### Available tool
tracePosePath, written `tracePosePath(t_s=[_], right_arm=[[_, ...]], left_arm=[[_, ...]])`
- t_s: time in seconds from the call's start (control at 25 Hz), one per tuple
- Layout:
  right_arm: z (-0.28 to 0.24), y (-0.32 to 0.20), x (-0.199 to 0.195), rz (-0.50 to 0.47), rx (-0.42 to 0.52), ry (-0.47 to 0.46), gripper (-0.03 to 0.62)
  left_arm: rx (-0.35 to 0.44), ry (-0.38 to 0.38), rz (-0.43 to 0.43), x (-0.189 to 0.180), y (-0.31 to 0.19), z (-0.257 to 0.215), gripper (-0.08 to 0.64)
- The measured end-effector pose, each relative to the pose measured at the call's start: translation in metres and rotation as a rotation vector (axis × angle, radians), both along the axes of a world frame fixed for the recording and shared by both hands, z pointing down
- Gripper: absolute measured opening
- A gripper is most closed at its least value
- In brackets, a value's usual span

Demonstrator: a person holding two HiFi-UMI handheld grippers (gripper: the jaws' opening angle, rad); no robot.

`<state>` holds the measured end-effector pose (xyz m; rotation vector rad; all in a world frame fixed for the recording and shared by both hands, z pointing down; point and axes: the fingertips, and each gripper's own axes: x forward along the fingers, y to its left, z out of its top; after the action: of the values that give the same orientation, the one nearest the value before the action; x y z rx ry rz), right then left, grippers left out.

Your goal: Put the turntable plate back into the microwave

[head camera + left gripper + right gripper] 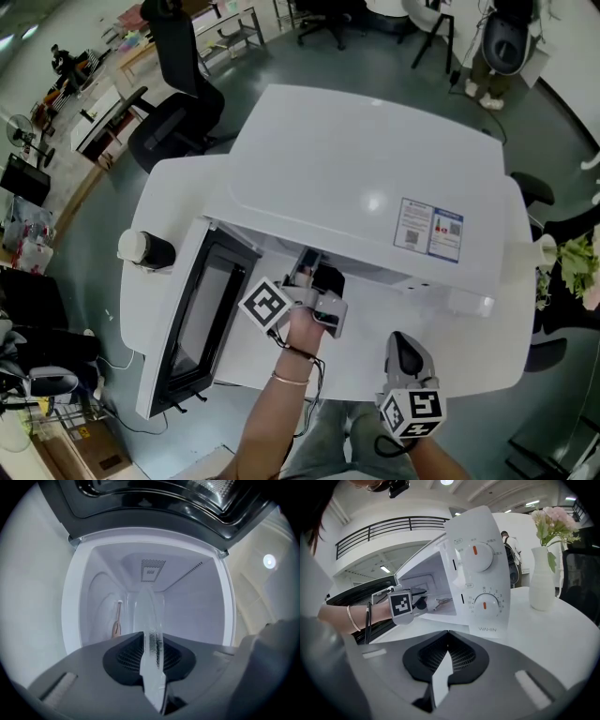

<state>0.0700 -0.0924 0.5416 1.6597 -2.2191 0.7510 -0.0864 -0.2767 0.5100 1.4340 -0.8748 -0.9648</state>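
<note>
At the left, the microwave door (192,314) stands open; it is a dark glass pane in a white frame. Beside it, the left gripper (151,637) reaches level into the opening, and its grey ribbed jaws are pressed narrow on the rim of the turntable plate (149,616). The plate is a thin disc of clear glass. In the left gripper view it is seen edge-on, as a slim pale strip running from the jaws straight toward the back wall, so it is already partly inside the smooth white cavity (187,606). Whether it touches the cavity floor, I cannot tell. The microwave (356,178) is a white box with rounded corners and two round dials (477,555) with orange marks. The right gripper (446,634) is near the front of the white table (450,337), tilted downward, with its jaw tips together and nothing between them. Farther right stands a white vase (543,585) with pink flowers (555,522).
</note>
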Motion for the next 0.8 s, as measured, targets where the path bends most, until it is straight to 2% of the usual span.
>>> tracePosePath(t_s=[0.8], right_arm=[[0.0, -0.002, 0.0, -0.001, -0.009, -0.02, 0.011]], left_arm=[[-0.027, -0.012, -0.013, 0.0, -0.014, 0.005, 0.046]])
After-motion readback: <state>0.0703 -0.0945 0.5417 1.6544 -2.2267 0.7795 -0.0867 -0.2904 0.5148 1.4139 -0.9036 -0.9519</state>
